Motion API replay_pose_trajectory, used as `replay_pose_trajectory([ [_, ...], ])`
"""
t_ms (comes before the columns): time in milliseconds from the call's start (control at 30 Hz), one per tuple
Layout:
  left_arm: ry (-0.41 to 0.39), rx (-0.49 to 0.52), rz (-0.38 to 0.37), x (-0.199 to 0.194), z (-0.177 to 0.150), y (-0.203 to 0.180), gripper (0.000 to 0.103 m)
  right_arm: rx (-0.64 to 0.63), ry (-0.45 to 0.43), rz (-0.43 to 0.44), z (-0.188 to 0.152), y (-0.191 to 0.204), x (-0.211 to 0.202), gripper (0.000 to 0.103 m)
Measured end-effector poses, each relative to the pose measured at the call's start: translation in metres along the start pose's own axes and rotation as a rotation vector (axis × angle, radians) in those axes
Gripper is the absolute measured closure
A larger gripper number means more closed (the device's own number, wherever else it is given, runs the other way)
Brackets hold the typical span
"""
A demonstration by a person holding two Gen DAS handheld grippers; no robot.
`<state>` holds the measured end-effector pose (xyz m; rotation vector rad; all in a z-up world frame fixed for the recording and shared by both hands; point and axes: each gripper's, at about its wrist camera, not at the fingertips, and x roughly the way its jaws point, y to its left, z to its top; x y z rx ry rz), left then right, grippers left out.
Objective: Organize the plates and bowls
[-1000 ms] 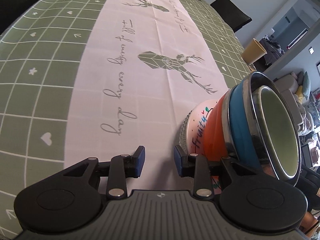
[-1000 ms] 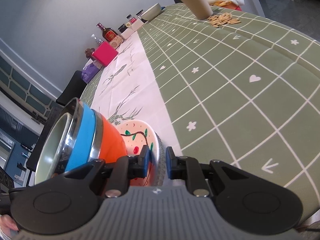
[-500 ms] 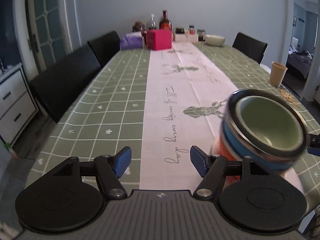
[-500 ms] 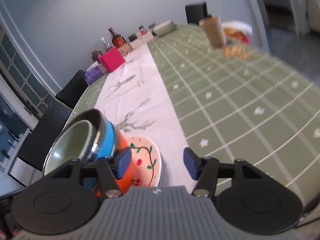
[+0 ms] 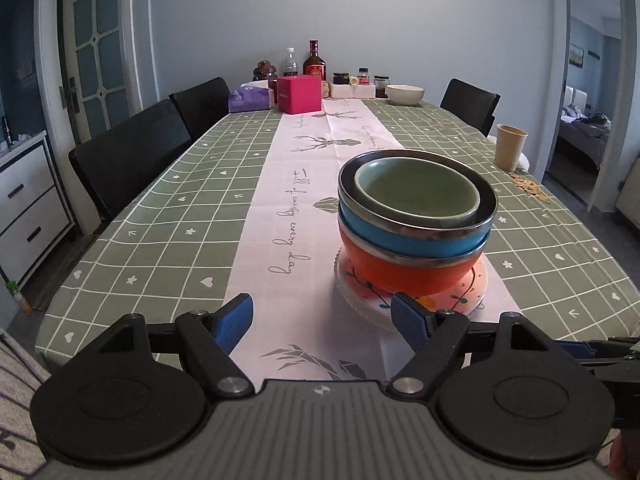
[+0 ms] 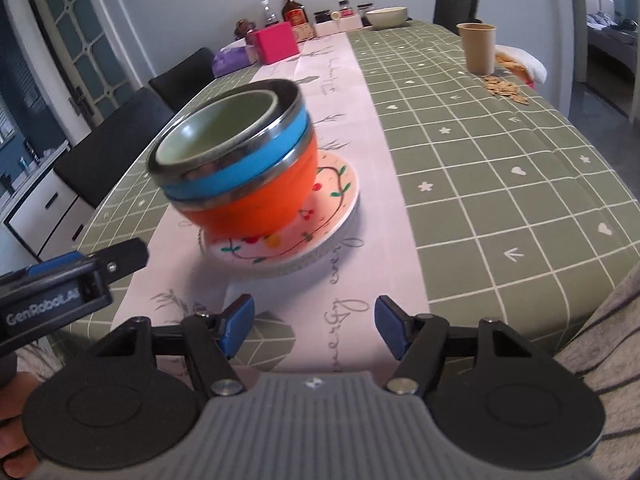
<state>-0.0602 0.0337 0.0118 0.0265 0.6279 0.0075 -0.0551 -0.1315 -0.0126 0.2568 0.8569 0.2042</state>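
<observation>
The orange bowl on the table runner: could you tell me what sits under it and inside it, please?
Under the orange bowl lies a pink plate with a cherry-vine pattern. Nested inside is a blue steel-rimmed bowl holding a green bowl; their bases are hidden.

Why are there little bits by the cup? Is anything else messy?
Yes, pale crumbs or seeds lie spilled on the tablecloth beside the paper cup. The bowl stack is nested neatly on the flowered plate, though it sits off-centre there.
</observation>
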Motion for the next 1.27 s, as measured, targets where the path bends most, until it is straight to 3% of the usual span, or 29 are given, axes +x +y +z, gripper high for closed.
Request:
replay_pose_trajectory([
  [1267, 0.015, -0.004, 0.035, 0.003, -0.012, -0.015, 0.011, -0.014, 0.039, 0.02, -0.003, 0.006, 0.008, 0.038],
])
